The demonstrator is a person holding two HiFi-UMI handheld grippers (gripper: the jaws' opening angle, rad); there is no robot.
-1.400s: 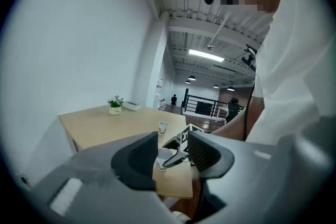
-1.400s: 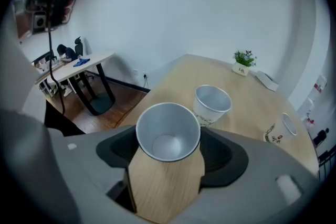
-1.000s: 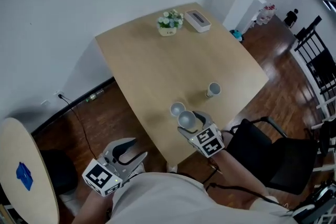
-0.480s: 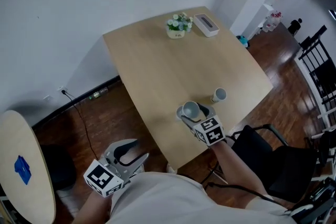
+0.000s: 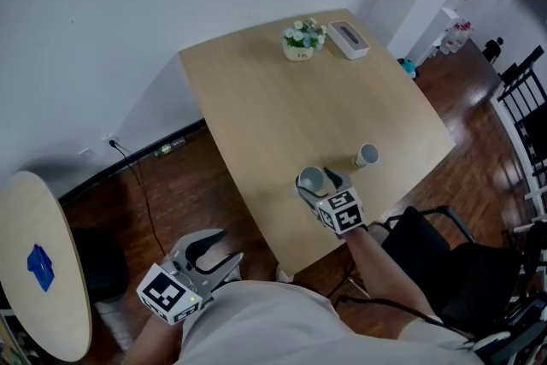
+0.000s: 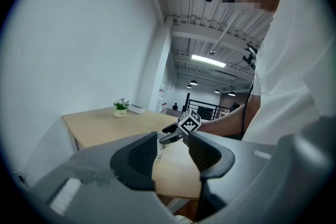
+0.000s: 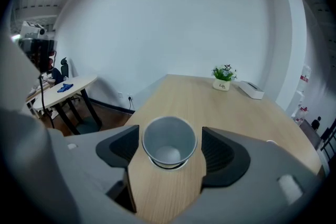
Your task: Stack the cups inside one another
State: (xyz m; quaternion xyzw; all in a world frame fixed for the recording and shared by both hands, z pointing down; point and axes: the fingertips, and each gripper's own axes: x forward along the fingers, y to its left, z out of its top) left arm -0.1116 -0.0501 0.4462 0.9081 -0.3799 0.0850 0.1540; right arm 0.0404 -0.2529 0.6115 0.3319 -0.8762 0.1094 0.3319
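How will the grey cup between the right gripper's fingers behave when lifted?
The grey cup looks thin-walled and empty, so probably light. Its tapered sides may slip; nested in the lower cup, it seems unlikely to tip.

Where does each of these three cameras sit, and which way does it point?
Head view: on the person's head, looking steeply down at the table; shows both the left hand-held gripper and right hand-held gripper.
Left gripper view: low beside the table, looking across it along open, empty jaws; shows the person's torso.
Right gripper view: over the table, looking along its jaws at the cup between them.
Shared: all three see the potted plant.
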